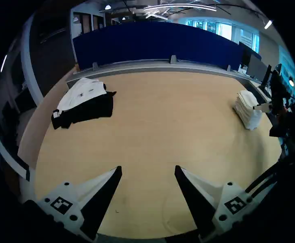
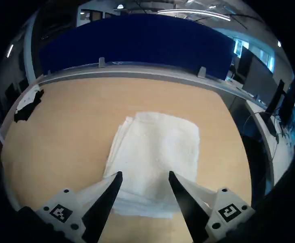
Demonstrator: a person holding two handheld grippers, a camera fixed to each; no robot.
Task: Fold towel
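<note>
- The left tool (image 1: 148, 167) is hanging over a bare part of the wooden surface (image 1: 167, 121). Its two fingers are spread apart and are gripping nothing.
- The right tool (image 2: 145, 173) is also standing spread and is holding nothing. Its fingertips are pointing over the near edge of the towel (image 2: 155, 148), and I cannot tell if they are touching it.
- The white towel is lying folded in several layers on the surface, just in front of the right tool. In the left gripper view it is sitting far off at the right edge.
- A heap of black and white clothes (image 1: 82, 103) is lying near the far left corner, well apart from the towel.
- A blue partition (image 1: 155, 44) is standing along the far edge of the surface.
</note>
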